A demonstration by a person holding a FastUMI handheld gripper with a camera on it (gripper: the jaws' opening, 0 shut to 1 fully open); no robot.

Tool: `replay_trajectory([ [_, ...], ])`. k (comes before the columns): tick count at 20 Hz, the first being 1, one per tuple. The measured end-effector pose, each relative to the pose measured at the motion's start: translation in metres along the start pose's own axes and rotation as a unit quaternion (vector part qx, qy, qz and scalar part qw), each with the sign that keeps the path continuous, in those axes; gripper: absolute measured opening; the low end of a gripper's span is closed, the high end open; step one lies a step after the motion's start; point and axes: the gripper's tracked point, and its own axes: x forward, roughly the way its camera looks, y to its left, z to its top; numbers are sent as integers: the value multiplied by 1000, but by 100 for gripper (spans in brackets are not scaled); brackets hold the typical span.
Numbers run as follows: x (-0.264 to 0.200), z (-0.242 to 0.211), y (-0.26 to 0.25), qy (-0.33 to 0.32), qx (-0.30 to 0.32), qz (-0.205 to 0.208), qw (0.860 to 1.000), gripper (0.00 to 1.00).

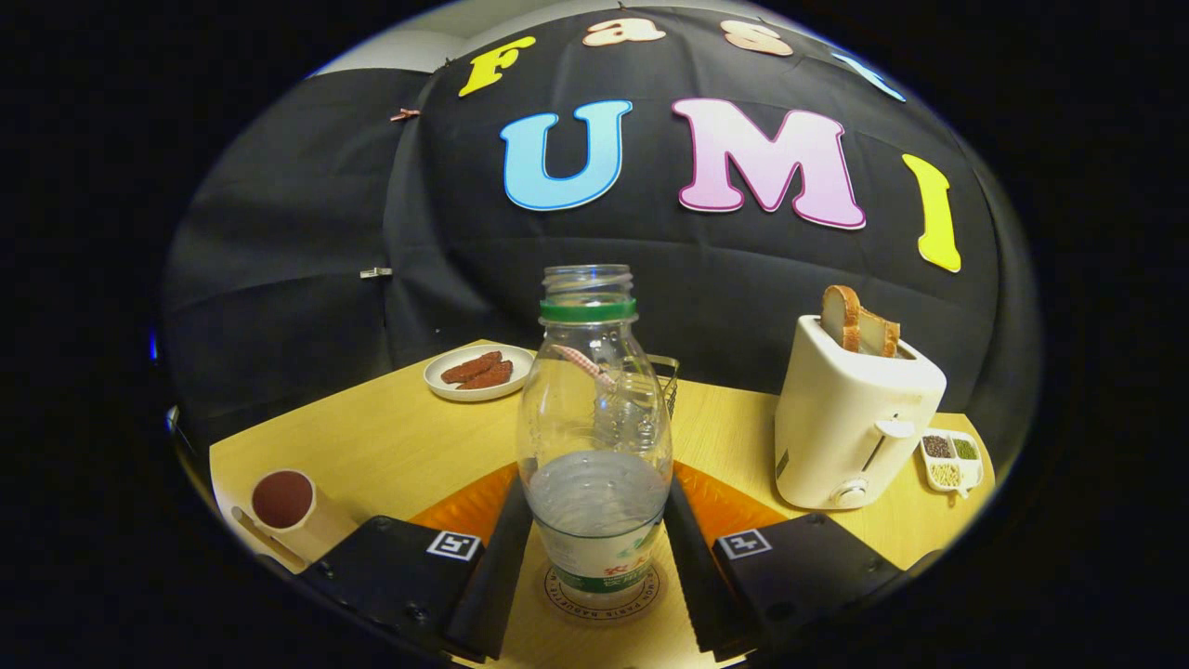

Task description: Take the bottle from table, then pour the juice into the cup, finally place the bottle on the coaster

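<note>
My jaws stand either side of the bottle's lower body, each finger running along a flank; whether both press on it or have just let go, I cannot tell from this view. Reading left to right:

(a) The cup sits near the tabletop's edge, beside my left finger and apart from the bottle. It holds a dark reddish liquid close to its rim, so I judge the pouring step done.

(b) A plate with two brown pieces lies beyond the cup, towards the back of the tabletop.

(c) The bottle stands upright between my fingers, uncapped, with a green ring at its neck. It is clear, with a modest amount of pale liquid left in its lower part. Its base rests on the round coaster, whose printed rim shows around the foot, nearly centred. An orange mat shows behind it, and a small wire basket further back.

(d) A toaster with slices of bread in its slot stands well to the right, with a small divided dish of seeds beside it.

Progress, as I judge it: taking and pouring are complete; the bottle appears set on the coaster. What remains is to release fully, if not yet released, and to draw back without tipping it.
</note>
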Motion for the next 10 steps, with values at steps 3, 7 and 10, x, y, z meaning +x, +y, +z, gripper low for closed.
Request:
replay_trajectory([
  [3,-2,-2,1,1,-6,4,1000,77],
  [7,-5,1,2,0,-11,2,1000,88],
  [10,-10,3,3,-5,-21,2,1000,100],
])
